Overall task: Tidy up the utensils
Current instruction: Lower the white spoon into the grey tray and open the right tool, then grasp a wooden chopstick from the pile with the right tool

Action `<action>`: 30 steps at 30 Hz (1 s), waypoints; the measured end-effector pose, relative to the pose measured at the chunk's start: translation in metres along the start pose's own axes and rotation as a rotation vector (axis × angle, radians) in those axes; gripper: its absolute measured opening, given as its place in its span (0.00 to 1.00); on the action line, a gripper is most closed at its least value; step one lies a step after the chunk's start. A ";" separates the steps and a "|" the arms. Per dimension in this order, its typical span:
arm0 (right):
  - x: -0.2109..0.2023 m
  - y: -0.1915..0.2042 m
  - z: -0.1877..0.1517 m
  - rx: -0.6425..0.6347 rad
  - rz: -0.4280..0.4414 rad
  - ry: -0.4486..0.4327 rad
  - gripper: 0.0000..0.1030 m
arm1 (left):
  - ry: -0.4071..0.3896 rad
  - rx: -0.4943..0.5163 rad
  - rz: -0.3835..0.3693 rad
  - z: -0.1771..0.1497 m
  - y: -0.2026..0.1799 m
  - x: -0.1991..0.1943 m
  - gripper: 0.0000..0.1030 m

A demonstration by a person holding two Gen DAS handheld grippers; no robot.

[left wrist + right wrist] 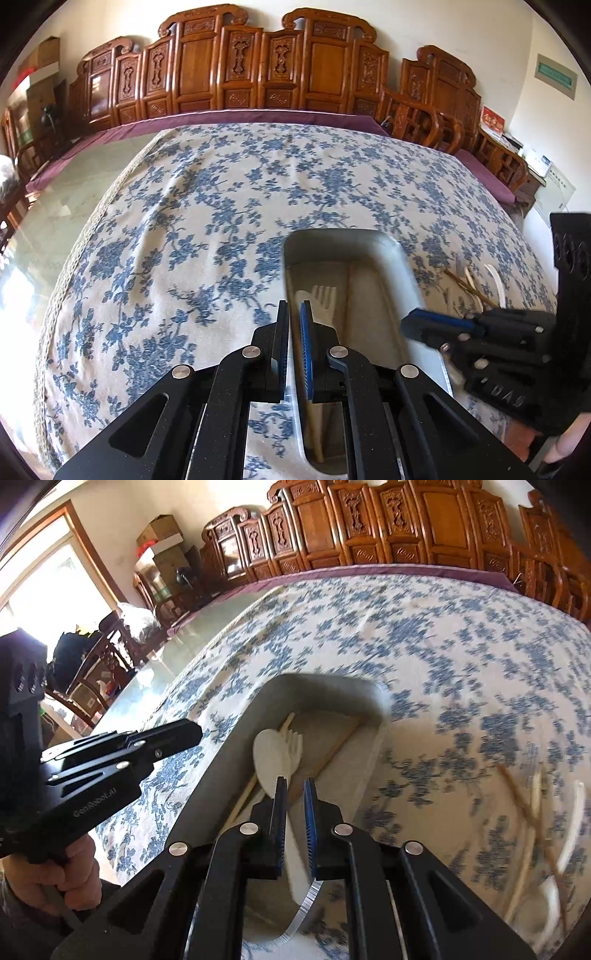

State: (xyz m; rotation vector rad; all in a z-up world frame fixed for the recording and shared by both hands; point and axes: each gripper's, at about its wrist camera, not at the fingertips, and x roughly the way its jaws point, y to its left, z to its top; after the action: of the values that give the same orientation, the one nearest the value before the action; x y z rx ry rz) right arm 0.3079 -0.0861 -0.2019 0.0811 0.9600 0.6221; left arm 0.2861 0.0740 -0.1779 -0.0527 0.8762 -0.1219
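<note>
A long clear tray (402, 266) lies on the blue-flowered tablecloth; it also shows in the right wrist view (373, 698). In it lie a white spoon (267, 753), a white fork (294, 742) and wooden chopsticks (247, 794). The fork shows faintly in the left wrist view (323, 299). My left gripper (294, 306) hovers over the tray's left rim, jaws nearly closed with a narrow gap, nothing between them. My right gripper (294, 786) is over the tray's near end, jaws slightly apart and empty. It also shows in the left wrist view (410, 326).
Loose utensils lie on the cloth right of the tray: chopsticks (524, 805) and white plastic pieces (572, 823), blurred; they also show in the left wrist view (476, 284). Bare glass tabletop (48, 221) lies left of the cloth. Carved wooden chairs (258, 70) line the far side.
</note>
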 end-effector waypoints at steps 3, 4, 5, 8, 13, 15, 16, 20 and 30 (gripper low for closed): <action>-0.021 -0.013 -0.002 -0.018 -0.039 -0.021 0.12 | 0.001 0.016 -0.014 -0.001 -0.011 0.000 0.06; -0.028 -0.018 -0.004 -0.023 -0.055 -0.028 0.12 | 0.001 0.022 -0.018 -0.001 -0.016 0.000 0.09; -0.035 -0.024 -0.005 -0.028 -0.069 -0.032 0.12 | 0.000 0.024 -0.021 -0.001 -0.018 0.000 0.12; -0.053 -0.041 -0.013 -0.048 -0.124 -0.040 0.12 | 0.000 0.034 -0.039 -0.002 -0.030 0.000 0.21; -0.072 -0.082 -0.026 -0.054 -0.225 -0.016 0.12 | 0.000 0.068 -0.066 -0.003 -0.052 0.002 0.32; -0.074 -0.096 -0.029 -0.051 -0.249 -0.004 0.18 | 0.004 0.078 -0.077 -0.004 -0.061 0.003 0.33; -0.075 -0.106 -0.032 -0.053 -0.271 0.005 0.22 | 0.006 0.084 -0.084 -0.004 -0.066 0.004 0.33; -0.067 -0.132 -0.038 -0.047 -0.315 0.052 0.23 | 0.011 0.106 -0.100 -0.006 -0.081 0.007 0.33; -0.036 -0.147 -0.041 -0.099 -0.322 0.143 0.23 | 0.025 0.159 -0.116 -0.012 -0.106 0.013 0.33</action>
State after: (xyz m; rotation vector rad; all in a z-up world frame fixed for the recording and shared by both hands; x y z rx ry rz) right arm 0.3280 -0.2343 -0.2484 -0.2055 1.0518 0.3798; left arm 0.2756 -0.0331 -0.1851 0.0466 0.8855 -0.3011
